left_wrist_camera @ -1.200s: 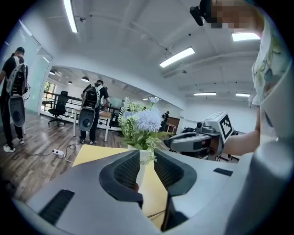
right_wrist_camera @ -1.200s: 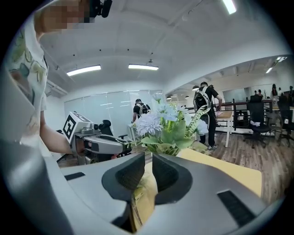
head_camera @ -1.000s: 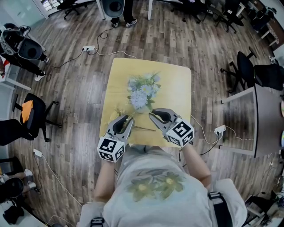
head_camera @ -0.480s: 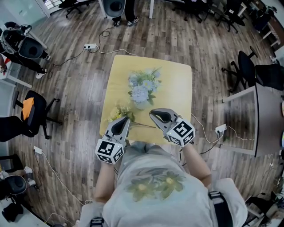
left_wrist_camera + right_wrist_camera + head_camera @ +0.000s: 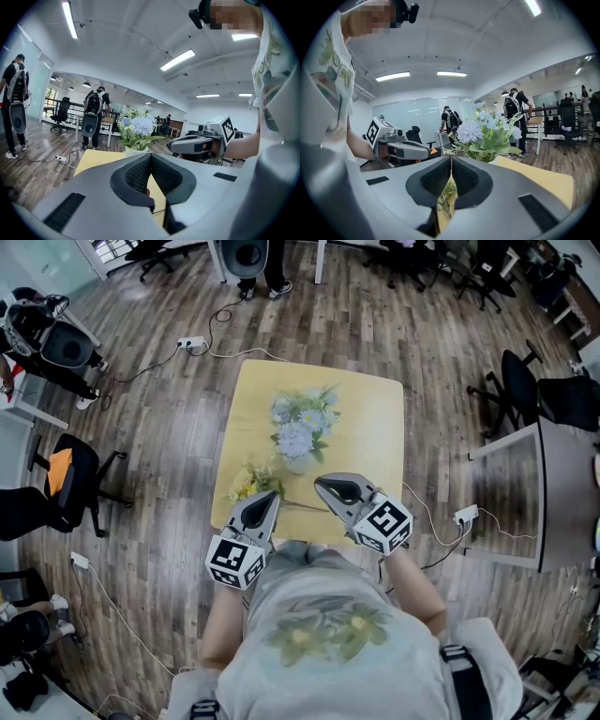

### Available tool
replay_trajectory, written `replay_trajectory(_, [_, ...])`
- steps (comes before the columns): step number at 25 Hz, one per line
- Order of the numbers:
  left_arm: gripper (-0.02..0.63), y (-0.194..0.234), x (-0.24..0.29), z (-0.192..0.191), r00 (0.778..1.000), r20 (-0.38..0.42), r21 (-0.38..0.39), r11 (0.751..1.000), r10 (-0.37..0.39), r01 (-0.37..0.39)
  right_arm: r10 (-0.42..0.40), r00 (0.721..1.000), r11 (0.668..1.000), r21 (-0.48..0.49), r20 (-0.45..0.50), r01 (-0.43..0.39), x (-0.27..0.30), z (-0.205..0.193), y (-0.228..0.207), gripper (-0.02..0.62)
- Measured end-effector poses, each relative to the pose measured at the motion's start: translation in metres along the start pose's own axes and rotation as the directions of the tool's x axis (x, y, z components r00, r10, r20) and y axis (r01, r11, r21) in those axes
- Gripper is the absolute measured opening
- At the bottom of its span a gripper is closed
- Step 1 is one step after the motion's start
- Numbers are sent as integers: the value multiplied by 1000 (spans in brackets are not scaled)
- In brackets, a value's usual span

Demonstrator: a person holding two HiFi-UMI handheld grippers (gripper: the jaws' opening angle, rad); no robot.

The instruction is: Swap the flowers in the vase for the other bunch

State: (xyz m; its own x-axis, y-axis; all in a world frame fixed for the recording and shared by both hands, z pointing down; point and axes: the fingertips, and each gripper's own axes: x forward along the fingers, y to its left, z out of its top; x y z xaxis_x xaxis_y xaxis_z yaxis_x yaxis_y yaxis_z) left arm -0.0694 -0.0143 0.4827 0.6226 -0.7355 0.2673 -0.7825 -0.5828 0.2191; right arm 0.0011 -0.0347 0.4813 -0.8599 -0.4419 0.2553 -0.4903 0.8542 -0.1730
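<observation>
A vase (image 5: 300,463) with pale blue and white flowers (image 5: 298,430) stands mid-table on the yellow table (image 5: 375,427). A bunch of yellow flowers (image 5: 248,481) lies at the near left, its stem running right between my grippers. My left gripper (image 5: 269,495) hovers just behind that bunch; its jaws have just been closing and now meet with nothing between them. My right gripper (image 5: 324,486) sits near the stem's end, its jaws also just closed and empty. The vase flowers (image 5: 136,129) appear ahead in the left gripper view and, as flowers (image 5: 485,133), in the right gripper view.
Office chairs (image 5: 70,479) stand to the left and at the right (image 5: 534,390). Power strips with cables (image 5: 187,343) lie on the wooden floor. A second table (image 5: 553,493) is at the right. People with backpacks (image 5: 96,117) stand beyond the table.
Both grippers' jaws have closed from slightly apart. Both hands drew back a little toward the table's near edge, uncovering more of the yellow bunch.
</observation>
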Motion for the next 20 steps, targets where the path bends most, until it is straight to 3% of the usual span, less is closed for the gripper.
replay_trajectory(8, [17,-3,3,5,1000,9,15,1000,-2,2,27,998,999,24,55,-28,4,14,13,41])
replay_trajectory(20, [17,-1,8,10,1000,16,9,1000,-4,4,6,999,1000,15,41,-7,4,13,10,41])
